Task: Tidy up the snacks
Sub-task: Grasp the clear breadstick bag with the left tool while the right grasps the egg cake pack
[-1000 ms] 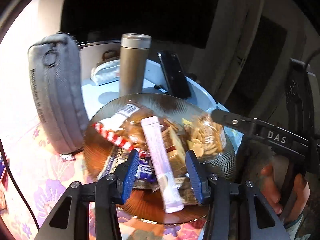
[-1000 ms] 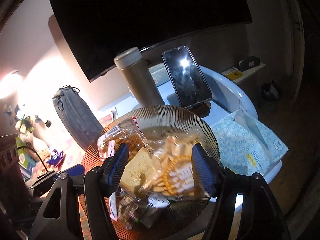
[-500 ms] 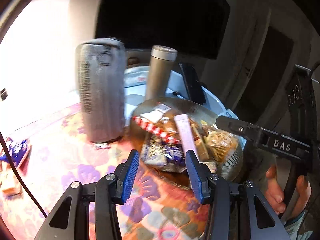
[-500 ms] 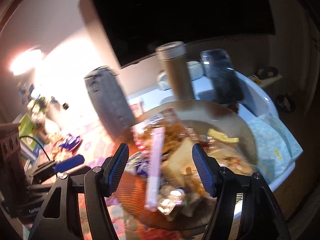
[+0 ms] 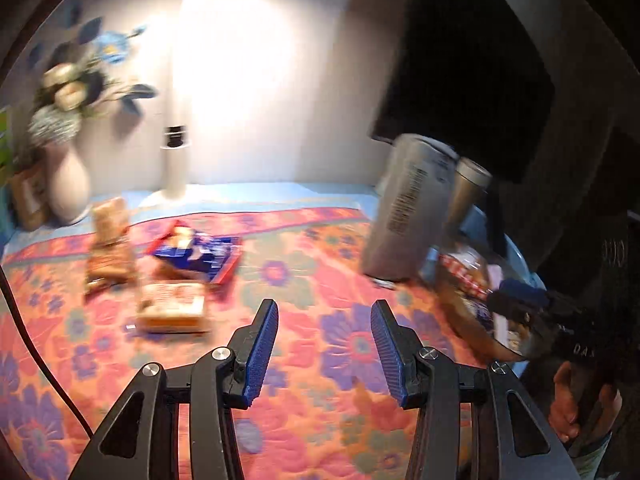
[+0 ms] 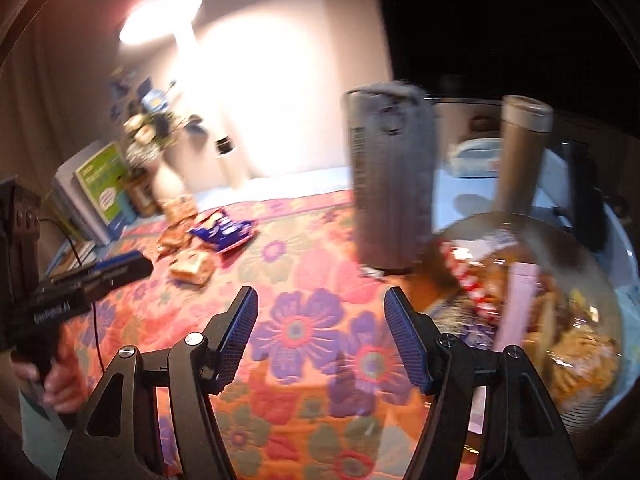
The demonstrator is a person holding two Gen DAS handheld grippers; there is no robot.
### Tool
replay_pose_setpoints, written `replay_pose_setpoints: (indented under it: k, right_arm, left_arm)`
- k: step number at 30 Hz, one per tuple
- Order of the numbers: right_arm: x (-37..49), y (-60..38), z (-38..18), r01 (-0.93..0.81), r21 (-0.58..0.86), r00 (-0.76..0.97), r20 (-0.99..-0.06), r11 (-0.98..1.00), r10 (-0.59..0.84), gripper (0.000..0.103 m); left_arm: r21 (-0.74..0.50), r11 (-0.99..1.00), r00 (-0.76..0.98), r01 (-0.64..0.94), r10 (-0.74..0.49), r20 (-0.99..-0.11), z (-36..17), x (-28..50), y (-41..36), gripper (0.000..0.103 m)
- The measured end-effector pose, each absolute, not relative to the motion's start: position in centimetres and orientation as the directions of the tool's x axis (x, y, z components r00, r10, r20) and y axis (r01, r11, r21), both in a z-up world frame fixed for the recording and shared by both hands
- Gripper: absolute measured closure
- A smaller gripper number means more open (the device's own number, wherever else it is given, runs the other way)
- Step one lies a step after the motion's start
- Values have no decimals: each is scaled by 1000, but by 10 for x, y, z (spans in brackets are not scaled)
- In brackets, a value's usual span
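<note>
Loose snacks lie on the floral cloth at the left: a blue packet (image 5: pixel 196 254), a tan wrapped bun (image 5: pixel 170 306) and a brown packet (image 5: pixel 108 248). In the right wrist view the blue packet (image 6: pixel 222 232) and the bun (image 6: pixel 192 266) show at mid-left. A glass bowl (image 6: pixel 596 408) full of snacks, with a pink stick pack (image 6: pixel 516 304), sits at the right; its edge also shows in the left wrist view (image 5: pixel 464 320). My left gripper (image 5: pixel 324 344) is open and empty above the cloth. My right gripper (image 6: pixel 320 340) is open and empty beside the bowl.
A grey pouch (image 5: pixel 408 208) stands upright next to a metal flask (image 5: pixel 466 192) behind the bowl. A white lamp (image 5: pixel 176 160) and a vase of flowers (image 5: pixel 66 184) stand at the back left. A dark screen (image 5: pixel 472 80) fills the upper right.
Both grippers swung left, away from the bowl. The bowl slid to the right edge of both views and the loose snacks on the cloth came into view. Both stay open.
</note>
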State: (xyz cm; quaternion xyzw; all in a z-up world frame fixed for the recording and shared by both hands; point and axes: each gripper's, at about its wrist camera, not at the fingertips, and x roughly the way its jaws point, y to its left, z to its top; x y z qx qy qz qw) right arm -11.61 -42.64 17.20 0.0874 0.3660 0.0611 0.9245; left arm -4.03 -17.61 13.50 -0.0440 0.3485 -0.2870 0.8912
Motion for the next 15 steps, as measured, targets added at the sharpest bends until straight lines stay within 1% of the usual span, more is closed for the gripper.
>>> replay_pose_setpoints:
  k: [7, 10, 12, 13, 14, 15]
  right_arm:
    - [-76, -364, 156, -193, 195, 652, -707, 962, 274, 38]
    - [-56, -349, 145, -235, 230, 604, -727, 945, 327, 38]
    - [-43, -338, 136, -261, 268, 565, -737, 927, 372, 38]
    - [-36, -332, 131, -282, 287, 544, -739, 916, 399, 38]
    - [-31, -325, 126, -303, 299, 524, -741, 905, 420, 38]
    - [-26, -319, 120, -321, 307, 504, -745, 896, 436, 38]
  left_arm:
    - [-288, 894, 683, 343, -448, -578, 138, -9, -90, 58]
    - [-288, 914, 696, 286, -405, -593, 130, 11, -59, 57]
    - [-295, 921, 692, 254, -386, -610, 121, 26, -46, 55]
    - [-298, 923, 683, 243, -381, -624, 115, 36, -38, 50]
    - [-300, 926, 676, 231, -374, -634, 109, 44, -34, 42]
    - [-305, 927, 669, 220, -370, -644, 103, 52, -30, 37]
